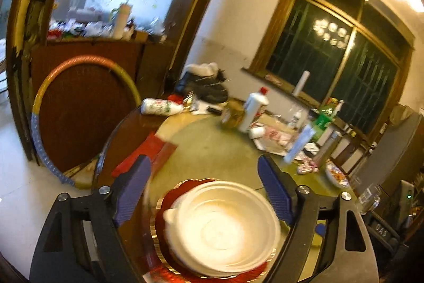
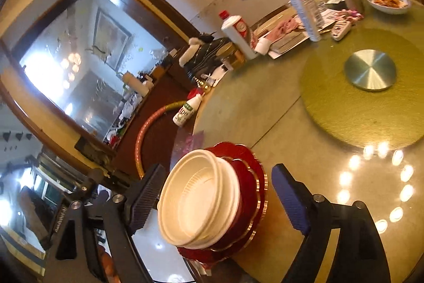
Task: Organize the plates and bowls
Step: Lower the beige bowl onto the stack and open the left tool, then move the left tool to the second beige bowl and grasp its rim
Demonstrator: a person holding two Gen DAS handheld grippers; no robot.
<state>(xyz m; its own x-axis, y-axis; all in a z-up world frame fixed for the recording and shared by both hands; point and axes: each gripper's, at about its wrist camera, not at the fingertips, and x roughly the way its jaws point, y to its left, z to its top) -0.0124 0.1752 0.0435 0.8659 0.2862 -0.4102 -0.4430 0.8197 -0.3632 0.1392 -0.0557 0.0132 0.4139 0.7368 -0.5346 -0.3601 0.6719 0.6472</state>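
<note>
White disposable bowls (image 1: 222, 227) are nested in a stack on top of red gold-rimmed plates (image 1: 169, 198) near the edge of a round glass-topped table (image 1: 212, 150). My left gripper (image 1: 204, 190) is open, its blue pads (image 1: 132, 190) on either side of the stack, above it. In the right wrist view the same white bowls (image 2: 198, 198) sit on the red plates (image 2: 249, 177), and my right gripper (image 2: 217, 198) is open and straddles the stack without touching it.
A green turntable (image 2: 365, 102) with a metal disc (image 2: 369, 69) fills the table's middle. Bottles (image 1: 253, 108), papers and a bowl of food (image 2: 388, 1) crowd the far side. A fallen white bottle (image 1: 160, 106) and a red box (image 1: 148, 150) lie near the left edge.
</note>
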